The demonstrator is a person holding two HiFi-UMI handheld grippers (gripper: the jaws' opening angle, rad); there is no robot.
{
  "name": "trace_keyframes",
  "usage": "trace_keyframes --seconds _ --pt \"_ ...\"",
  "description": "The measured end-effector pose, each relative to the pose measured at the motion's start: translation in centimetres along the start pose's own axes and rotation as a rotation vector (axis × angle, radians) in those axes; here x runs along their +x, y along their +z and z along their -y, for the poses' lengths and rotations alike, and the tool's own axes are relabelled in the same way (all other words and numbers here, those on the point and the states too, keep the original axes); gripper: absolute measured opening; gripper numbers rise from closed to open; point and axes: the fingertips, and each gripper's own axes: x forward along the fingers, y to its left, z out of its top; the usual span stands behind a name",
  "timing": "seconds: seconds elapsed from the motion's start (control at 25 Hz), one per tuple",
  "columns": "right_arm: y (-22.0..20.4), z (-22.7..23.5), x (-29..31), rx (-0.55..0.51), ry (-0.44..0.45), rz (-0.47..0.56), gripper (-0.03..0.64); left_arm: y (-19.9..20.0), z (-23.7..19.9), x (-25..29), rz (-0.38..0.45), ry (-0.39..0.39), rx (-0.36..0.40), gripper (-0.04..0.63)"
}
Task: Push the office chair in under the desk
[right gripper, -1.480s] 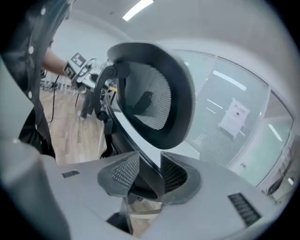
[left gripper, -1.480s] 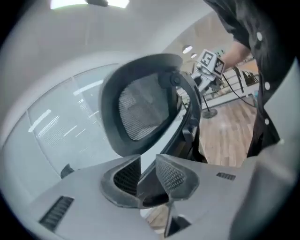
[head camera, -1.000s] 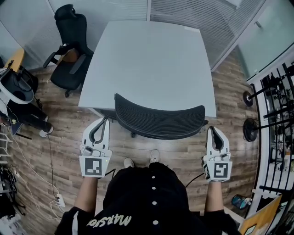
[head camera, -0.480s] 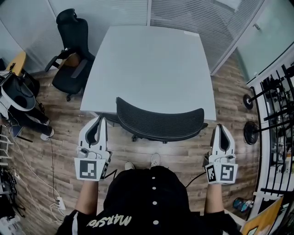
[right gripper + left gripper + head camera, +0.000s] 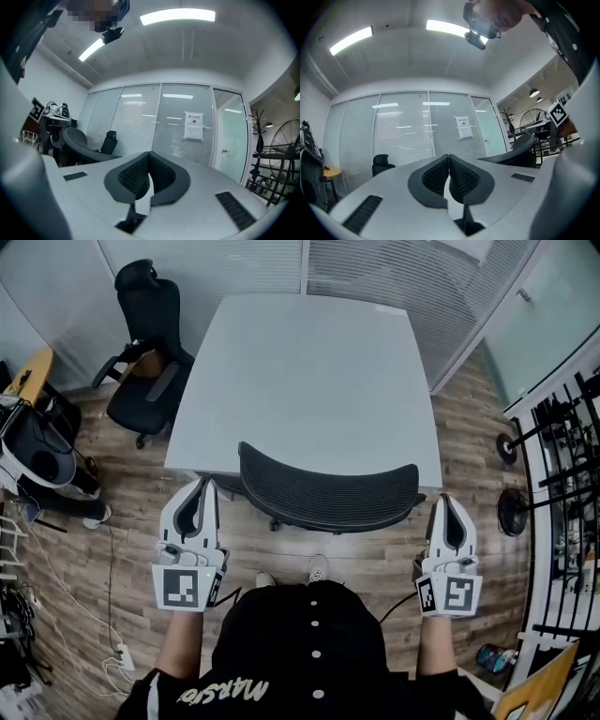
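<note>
The desk [image 5: 309, 371] was plain pale grey. The office chair [image 5: 326, 493] was black, its back ribbed, perhaps mesh. The floor [image 5: 375, 554] showed brown wood planks.

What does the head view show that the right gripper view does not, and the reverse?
Only the head view: the desk top, the wooden floor and the person's shoes. Only the right gripper view: the ceiling light and the paper notice. Both: the shut right gripper, the office chair and the second black chair.
</note>
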Motion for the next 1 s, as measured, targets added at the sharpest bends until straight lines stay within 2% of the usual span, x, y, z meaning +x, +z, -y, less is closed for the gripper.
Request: trace_keyframes --seconds 0.28,0.44,0.6,0.84,1.0 --pt "0.0 0.1 0.2 0.02 -0.012 0.012 0.028 0.7 0.2 0.2 0.029 -0.008 0.017 0.017" --pt "-0.1 0.3 0.4 0.031 -0.019 0.011 0.028 0.6 0.0 0.0 0.016 -0.002 0.031 0.017" --pt "-0.1 0.2 0.7 0.03 -0.021 0.015 0.028 0.3 0.0 -0.1 -0.005 0.003 0.011 0.017" --pt "0.0 -0.1 0.9 0.017 -0.022 0.021 0.028 1.2 -0.2 0.2 0.047 -0.014 0.035 0.017" --pt "0.2 -0.1 1.0 0.015 -0.023 0.024 0.028 0.9 -0.5 0.1 0.029 -0.002 0.047 0.017"
